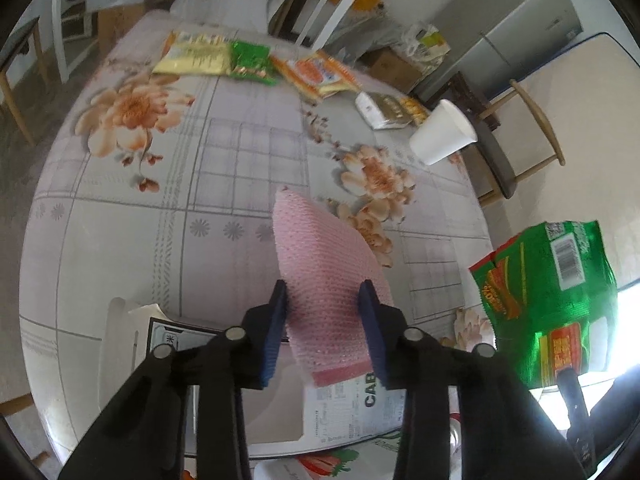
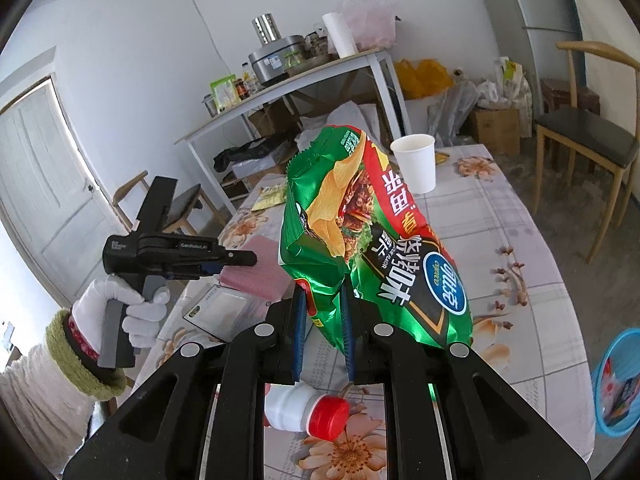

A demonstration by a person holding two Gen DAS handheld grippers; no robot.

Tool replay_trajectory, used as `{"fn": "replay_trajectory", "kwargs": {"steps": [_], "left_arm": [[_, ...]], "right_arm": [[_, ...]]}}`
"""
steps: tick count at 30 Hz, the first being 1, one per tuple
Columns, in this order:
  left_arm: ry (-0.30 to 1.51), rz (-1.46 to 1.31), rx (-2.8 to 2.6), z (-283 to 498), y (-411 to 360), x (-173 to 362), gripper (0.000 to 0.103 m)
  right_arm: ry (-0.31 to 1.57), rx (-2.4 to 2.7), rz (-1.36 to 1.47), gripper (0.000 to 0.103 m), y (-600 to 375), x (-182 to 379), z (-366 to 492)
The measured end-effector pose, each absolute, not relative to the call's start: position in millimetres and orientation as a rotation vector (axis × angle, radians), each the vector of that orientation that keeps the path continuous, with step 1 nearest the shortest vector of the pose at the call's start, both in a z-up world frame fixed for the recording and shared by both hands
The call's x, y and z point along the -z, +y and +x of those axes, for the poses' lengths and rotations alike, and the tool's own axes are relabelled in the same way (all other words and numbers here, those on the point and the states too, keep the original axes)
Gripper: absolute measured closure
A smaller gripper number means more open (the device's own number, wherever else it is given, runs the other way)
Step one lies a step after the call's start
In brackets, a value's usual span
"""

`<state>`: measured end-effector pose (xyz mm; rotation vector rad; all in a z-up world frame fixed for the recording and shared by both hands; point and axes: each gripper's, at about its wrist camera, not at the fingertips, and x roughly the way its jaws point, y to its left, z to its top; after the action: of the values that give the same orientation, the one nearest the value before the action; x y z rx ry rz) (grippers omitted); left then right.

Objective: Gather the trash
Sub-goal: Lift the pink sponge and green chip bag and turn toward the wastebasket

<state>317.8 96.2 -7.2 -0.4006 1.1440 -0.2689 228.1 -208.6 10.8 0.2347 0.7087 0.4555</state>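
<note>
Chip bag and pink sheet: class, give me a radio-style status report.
Right claw shut on green chip bag, lifted. Left claw clamped on pink bubble sheet. Paper cup, wrappers remain on table. Nothing blocking.

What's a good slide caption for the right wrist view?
Right gripper lifts a green chip bag above the floral table.

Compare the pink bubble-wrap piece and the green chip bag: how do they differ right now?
1. The pink bubble-wrap piece is plain, matte and dimpled; the green chip bag is glossy foil with printed pictures and text.
2. The pink bubble-wrap piece sits between the left gripper's pads; the green chip bag is pinched in the right gripper.
3. The bubble-wrap piece keeps a smooth curve; the chip bag is crumpled.
Shared: both are lifted off the floral tablecloth.
</note>
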Motion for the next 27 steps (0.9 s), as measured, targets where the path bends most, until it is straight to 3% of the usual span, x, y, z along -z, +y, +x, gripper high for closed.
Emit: {"fn": "replay_trajectory", "kwargs": {"steps": [10,20,27], "left_arm": [[0.935,-0.333,0.254,284.7,80.2,-36.4,0.072],[0.673,-0.143,0.176,203.5,26.0,-80.8,0.072],[0.632,-0.072,0.181,174.1,-13.8,-81.6,0.073]], "right_arm": [[0.682,-0.458,0.305,0.089,-230.3,-18.4,219.2],[0.660,-0.443,0.359,0.089,-250.2,-25.2,204.2],[0.635,-0.420,0.372,0.089,-257.3,-31.8,189.9]]}}
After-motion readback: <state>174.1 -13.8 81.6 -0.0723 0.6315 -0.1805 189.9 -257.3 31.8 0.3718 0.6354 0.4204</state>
